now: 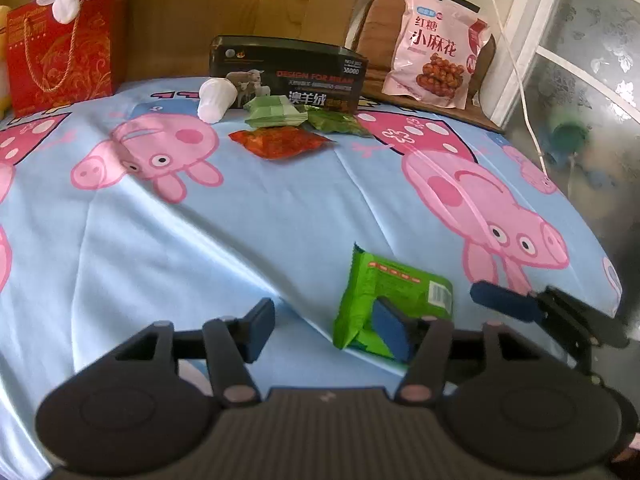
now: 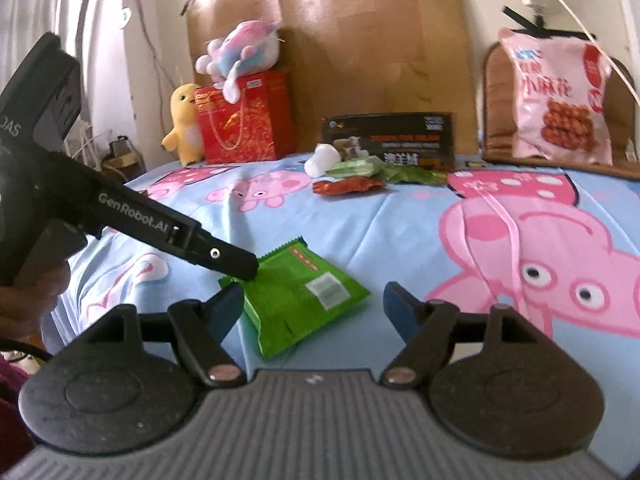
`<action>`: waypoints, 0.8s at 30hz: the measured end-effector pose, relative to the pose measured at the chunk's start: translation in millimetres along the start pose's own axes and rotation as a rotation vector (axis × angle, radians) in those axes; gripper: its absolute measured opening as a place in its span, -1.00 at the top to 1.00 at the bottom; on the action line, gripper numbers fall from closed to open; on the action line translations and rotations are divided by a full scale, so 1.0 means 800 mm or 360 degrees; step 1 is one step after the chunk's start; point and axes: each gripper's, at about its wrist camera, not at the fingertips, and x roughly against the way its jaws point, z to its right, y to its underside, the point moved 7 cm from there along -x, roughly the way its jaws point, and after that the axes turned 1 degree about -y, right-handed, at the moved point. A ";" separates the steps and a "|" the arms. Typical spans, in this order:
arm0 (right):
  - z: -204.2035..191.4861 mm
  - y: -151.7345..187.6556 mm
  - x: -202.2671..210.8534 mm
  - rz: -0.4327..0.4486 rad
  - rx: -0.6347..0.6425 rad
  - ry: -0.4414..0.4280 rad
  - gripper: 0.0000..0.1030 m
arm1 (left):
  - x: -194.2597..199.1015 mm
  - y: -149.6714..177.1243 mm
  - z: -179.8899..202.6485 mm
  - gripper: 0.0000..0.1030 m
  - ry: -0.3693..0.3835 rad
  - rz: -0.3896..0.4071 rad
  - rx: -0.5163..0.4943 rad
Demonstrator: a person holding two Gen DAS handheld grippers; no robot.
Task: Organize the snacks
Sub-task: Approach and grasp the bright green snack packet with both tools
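A green snack packet lies flat on the pig-print bedsheet near its front edge. My left gripper stands open; its right finger rests against the packet's near side and its left finger is over bare sheet. In the right wrist view the left gripper's fingertip meets the packet's left corner. My right gripper is open around the packet, with its right finger clear of it. Far back lie a red packet and two green packets.
A black box and a white roll sit behind the far snacks. A big pink snack bag leans on a chair at the back right. A red gift bag with plush toys stands at the back left.
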 end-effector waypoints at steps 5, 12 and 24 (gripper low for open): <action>0.003 0.003 0.000 -0.0013 -0.0029 0.0016 -0.47 | -0.003 0.001 0.002 -0.17 -0.0001 0.0005 0.0001; 0.003 0.003 -0.002 0.0002 0.0014 0.0072 -0.17 | -0.006 0.001 0.002 -0.27 0.0012 -0.0003 0.0005; -0.003 0.000 0.003 0.0059 0.0041 0.0051 -0.09 | -0.004 -0.001 0.002 -0.20 0.0128 0.0011 0.0032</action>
